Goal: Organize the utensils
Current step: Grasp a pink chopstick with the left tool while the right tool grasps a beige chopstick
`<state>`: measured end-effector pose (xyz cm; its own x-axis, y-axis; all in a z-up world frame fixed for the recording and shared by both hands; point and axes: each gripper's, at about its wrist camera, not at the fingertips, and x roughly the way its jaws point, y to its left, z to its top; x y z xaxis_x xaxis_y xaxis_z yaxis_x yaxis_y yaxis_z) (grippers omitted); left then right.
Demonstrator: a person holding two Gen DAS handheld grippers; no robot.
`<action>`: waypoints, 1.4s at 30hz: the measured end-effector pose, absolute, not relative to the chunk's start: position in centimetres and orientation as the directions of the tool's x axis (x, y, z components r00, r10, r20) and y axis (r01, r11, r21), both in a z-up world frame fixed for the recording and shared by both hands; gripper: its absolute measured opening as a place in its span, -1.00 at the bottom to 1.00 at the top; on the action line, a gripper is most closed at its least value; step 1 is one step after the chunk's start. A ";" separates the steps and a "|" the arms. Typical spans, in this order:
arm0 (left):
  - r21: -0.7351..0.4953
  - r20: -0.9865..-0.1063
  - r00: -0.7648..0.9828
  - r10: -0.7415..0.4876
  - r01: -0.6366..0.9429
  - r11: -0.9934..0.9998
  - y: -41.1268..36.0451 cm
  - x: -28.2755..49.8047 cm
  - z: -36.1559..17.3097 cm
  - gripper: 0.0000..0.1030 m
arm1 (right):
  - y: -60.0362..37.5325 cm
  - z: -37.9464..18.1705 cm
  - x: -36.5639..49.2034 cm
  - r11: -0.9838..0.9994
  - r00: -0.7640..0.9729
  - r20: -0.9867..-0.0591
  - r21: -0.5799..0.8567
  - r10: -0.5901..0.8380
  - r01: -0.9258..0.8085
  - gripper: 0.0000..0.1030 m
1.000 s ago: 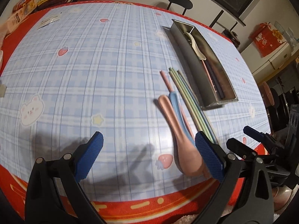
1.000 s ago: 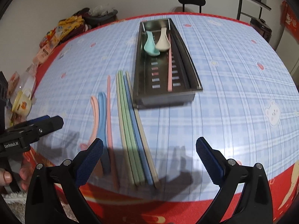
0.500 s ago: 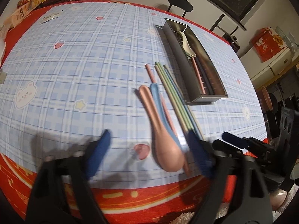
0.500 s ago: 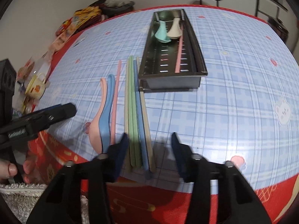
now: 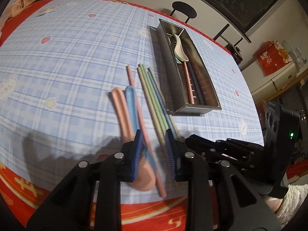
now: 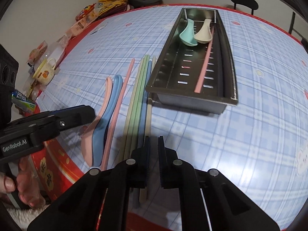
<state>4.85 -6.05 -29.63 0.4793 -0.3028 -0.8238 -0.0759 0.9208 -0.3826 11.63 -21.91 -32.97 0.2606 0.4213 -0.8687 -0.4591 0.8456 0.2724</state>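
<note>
A steel utensil tray [image 5: 194, 108] [image 6: 194, 102] holds a teal spoon [image 6: 187, 35], a cream spoon [image 6: 204, 35] and a pink chopstick [image 6: 204, 65]. Left of it on the cloth lie a pink spoon [image 5: 120, 113] [image 6: 89, 138], a blue spoon [image 5: 131, 104] [image 6: 112, 100], a loose pink chopstick [image 5: 141, 117] [image 6: 117, 111] and several green, blue and beige chopsticks [image 5: 154, 96] [image 6: 137, 100]. My left gripper [image 5: 154, 154] is narrowed with a gap, over the spoons and pink chopstick. My right gripper [image 6: 154, 159] is nearly shut and empty, by the chopsticks' near ends.
Snack packets [image 6: 107, 3], a yellow mug [image 6: 45, 72] and boxes crowd the table's far left edge. A black chair [image 5: 183, 12] stands behind the table. The red table edge [image 5: 57, 202] is just below both grippers.
Both grippers have narrowed from wide open. Both have moved closer to the near ends of the utensils.
</note>
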 end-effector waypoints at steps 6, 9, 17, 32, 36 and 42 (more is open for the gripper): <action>-0.363 -0.844 0.453 -0.286 -0.092 0.927 -7.3 6.1 -31.0 -0.50 | -21.9 -33.3 12.0 0.834 0.246 -0.863 0.293 0.440 -0.467 -0.83; -0.350 -0.857 0.442 -0.265 -0.122 0.929 -7.3 6.8 -31.8 -0.50 | -22.1 -33.3 12.0 0.831 0.243 -0.860 0.301 0.448 -0.468 -0.83; -0.257 -0.890 0.414 -0.192 -0.107 0.961 -8.2 7.9 -32.5 -0.55 | -21.7 -33.2 11.3 0.821 0.235 -0.855 0.313 0.463 -0.478 -0.83; -0.165 -0.907 0.403 -0.123 -0.071 0.984 -8.3 7.0 -32.8 -0.74 | -20.5 -33.4 12.2 0.838 0.266 -0.864 0.267 0.427 -0.476 -0.83; -0.142 -0.909 0.403 -0.106 -0.061 0.988 -8.5 6.4 -32.8 -0.74 | -20.0 -33.3 12.1 0.834 0.268 -0.866 0.254 0.422 -0.490 -0.83; -0.157 -0.908 0.404 -0.114 -0.074 0.985 -8.1 5.5 -32.8 -0.75 | -19.9 -33.2 11.2 0.822 0.271 -0.869 0.228 0.413 -0.522 -0.83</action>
